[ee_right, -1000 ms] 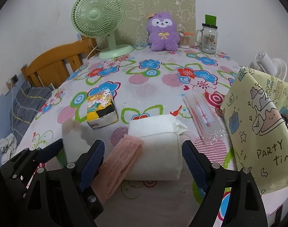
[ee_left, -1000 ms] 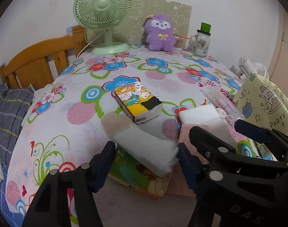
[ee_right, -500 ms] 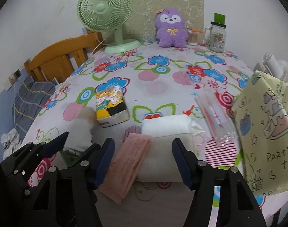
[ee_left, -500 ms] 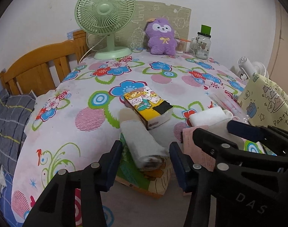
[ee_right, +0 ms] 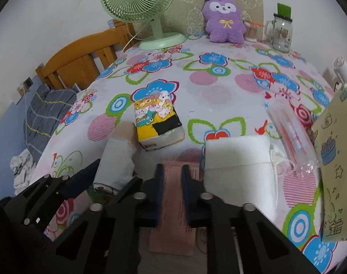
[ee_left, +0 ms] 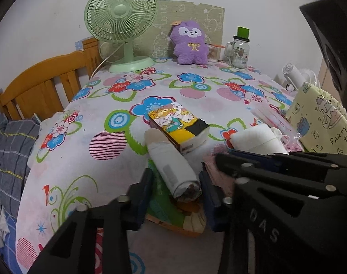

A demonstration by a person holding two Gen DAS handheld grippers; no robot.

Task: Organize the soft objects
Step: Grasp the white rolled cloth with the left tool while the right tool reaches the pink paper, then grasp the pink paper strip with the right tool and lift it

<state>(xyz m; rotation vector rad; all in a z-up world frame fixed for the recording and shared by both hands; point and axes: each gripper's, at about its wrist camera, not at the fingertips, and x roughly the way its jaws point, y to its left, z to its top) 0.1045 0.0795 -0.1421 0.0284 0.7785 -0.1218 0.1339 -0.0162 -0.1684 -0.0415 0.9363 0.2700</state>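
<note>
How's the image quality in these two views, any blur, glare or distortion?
Left wrist view: strong fisheye bowing, dark vignette corners, flat indoor light, no glare; green fan is sharp. Right wrist view: same curvature; right gripper pads look slightly motion-smeared; tablecloth stays crisp.

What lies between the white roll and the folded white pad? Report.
The pink folded cloth, with the right gripper shut on it, lies between the white roll and white pad; the right wrist view shows this.

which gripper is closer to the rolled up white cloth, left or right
Left. The left gripper has the rolled white cloth between its closing jaws. The right gripper is off to the roll's right, pinching the flat pink cloth instead.
</note>
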